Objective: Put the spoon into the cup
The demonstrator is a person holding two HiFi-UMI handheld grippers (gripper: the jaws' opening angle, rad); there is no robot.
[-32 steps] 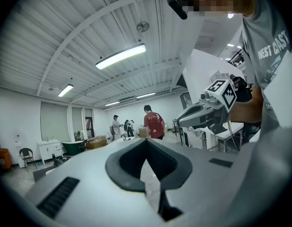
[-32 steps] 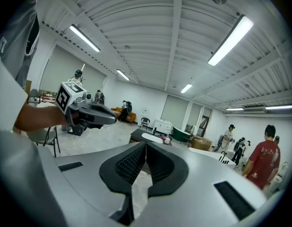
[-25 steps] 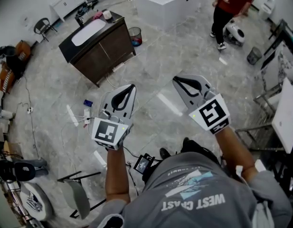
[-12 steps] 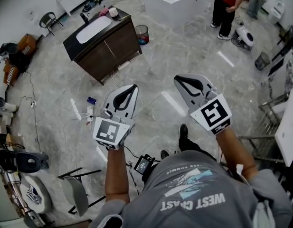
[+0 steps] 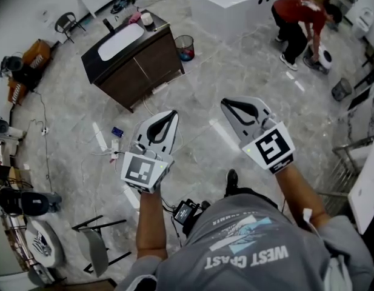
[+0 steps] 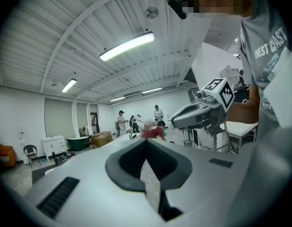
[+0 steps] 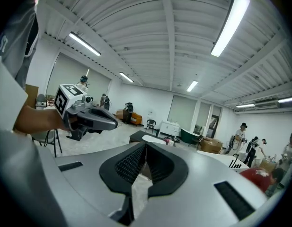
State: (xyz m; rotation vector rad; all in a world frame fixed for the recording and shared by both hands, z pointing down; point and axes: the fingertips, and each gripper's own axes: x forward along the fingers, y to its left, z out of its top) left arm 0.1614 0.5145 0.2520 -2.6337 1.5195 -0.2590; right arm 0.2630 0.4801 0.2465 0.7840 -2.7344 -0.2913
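Note:
No spoon or cup can be made out for certain in any view. My left gripper and right gripper are held out side by side at about waist height over a marble floor, both shut with nothing between the jaws. The left gripper view shows its own jaws closed to a point, with the right gripper off to the side. In the right gripper view its jaws also meet, and the left gripper is at the left. A dark cabinet with a white basin stands ahead left, with small items at its far end.
A white block-shaped counter stands at the back. A person in a red top bends down at the far right. A waste bin is beside the cabinet. A power strip with cables lies on the floor; metal frames stand at right.
Both grippers have moved along over the floor with the walking wearer, jaws unchanged. The person in red has gone from standing to bending down.

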